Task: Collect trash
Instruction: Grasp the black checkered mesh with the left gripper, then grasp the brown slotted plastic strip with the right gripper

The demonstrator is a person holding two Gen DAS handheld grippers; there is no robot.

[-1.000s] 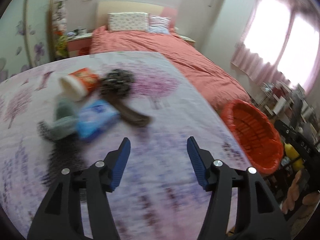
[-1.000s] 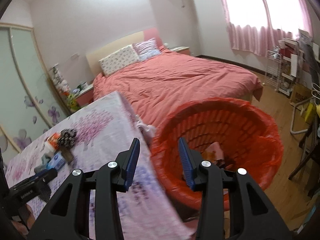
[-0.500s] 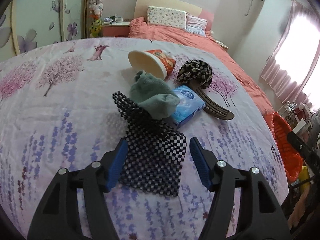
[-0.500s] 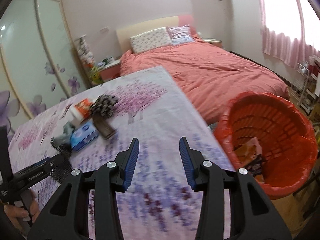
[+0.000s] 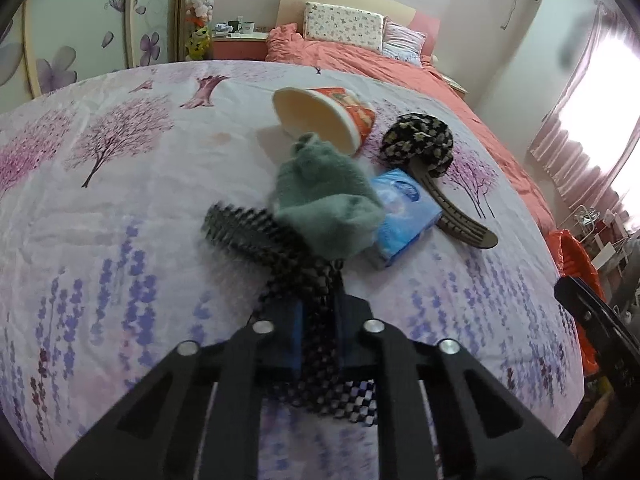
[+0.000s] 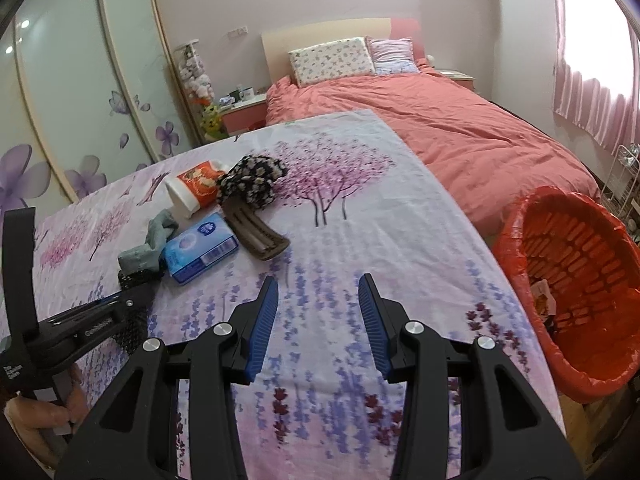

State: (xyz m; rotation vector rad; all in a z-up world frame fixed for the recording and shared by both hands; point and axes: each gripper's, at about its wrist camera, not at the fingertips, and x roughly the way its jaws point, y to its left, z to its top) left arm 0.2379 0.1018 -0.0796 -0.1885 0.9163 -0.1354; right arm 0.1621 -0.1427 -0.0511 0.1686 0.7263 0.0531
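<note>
My left gripper (image 5: pixel 318 316) is shut on a black mesh mat (image 5: pixel 264 236) that lies on the flowered tablecloth (image 5: pixel 120 208). A green sock (image 5: pixel 328 200) rests on the mat's far end. Beside it are a blue tissue pack (image 5: pixel 404 208), a tipped paper cup (image 5: pixel 320 116), a brown comb (image 5: pixel 456 216) and a black patterned cloth (image 5: pixel 420 144). My right gripper (image 6: pixel 318 316) is open and empty above the cloth, right of the pile (image 6: pixel 200 248). The left gripper (image 6: pixel 132 300) also shows in the right wrist view. The red trash basket (image 6: pixel 568 300) stands past the table's right edge.
A bed with a salmon cover (image 6: pixel 440 120) lies beyond the table. Sliding wardrobe doors (image 6: pixel 80 80) are at the left. A wire rack (image 6: pixel 620 176) stands by the pink curtains at the right.
My left gripper has moved forward and closed on the mesh mat, bunching it. My right gripper has swung left from the basket to over the table, still open.
</note>
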